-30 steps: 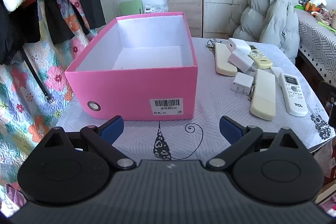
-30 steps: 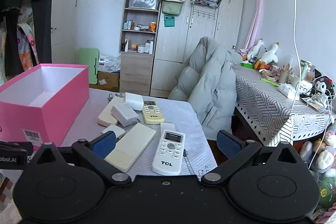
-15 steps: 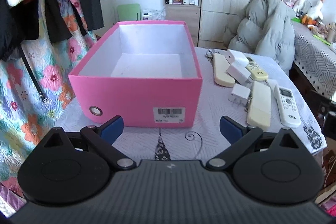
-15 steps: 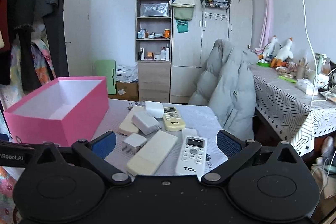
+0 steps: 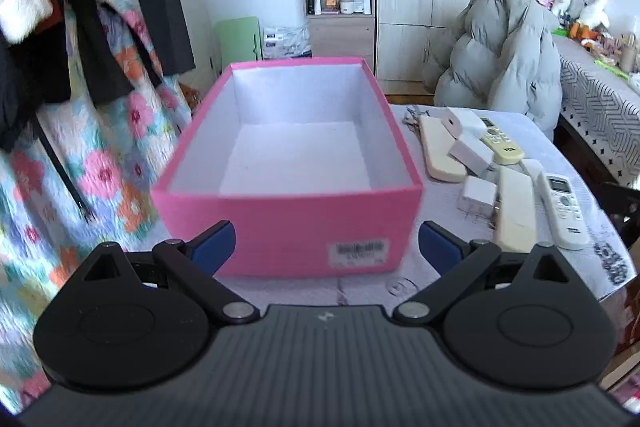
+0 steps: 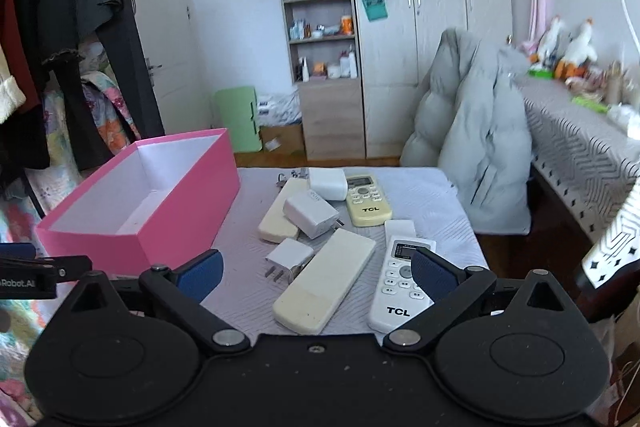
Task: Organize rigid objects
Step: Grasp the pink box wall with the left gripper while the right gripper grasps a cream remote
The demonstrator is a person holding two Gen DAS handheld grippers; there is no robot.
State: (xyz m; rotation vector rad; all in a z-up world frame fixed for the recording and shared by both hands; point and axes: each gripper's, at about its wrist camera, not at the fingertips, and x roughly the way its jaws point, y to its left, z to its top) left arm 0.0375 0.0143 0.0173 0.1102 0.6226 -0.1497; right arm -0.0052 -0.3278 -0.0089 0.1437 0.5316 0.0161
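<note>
Remotes and chargers lie in a loose cluster on the table (image 6: 432, 195), a pale quilted cloth over it, just to the right of an open pink box (image 5: 288, 227) whose white inside holds nothing. Around it is a bedroom: a wooden wardrobe (image 6: 436, 39) and open shelf unit (image 6: 320, 27) at the back wall, hanging clothes (image 6: 72, 27) on the left, a grey puffer jacket (image 6: 476, 147) draped over a chair behind the table, a second patterned table (image 6: 584, 147) on the right.

Compared with a second ago, the left camera sits higher and nearer the box, so more of the box floor shows and its barcode label is blurred; the right camera looks down more steeply on the cluster. Nothing on the table has shifted.

By size, the cluster holds a long cream remote (image 6: 326, 285) face down nearest the right gripper (image 6: 316, 273), a white TCL remote (image 6: 400, 287) beside it, partly covered by the gripper's right finger, a second cream remote (image 6: 276, 219) toward the box, a yellow TCL remote (image 6: 368, 201) farther back, two white charger blocks (image 6: 312, 213) overlapping those, and a small white plug (image 6: 289, 255) with bare prongs.

Both grippers hover spread wide, holding nothing. The left gripper (image 5: 326, 247) faces the box's near wall.
</note>
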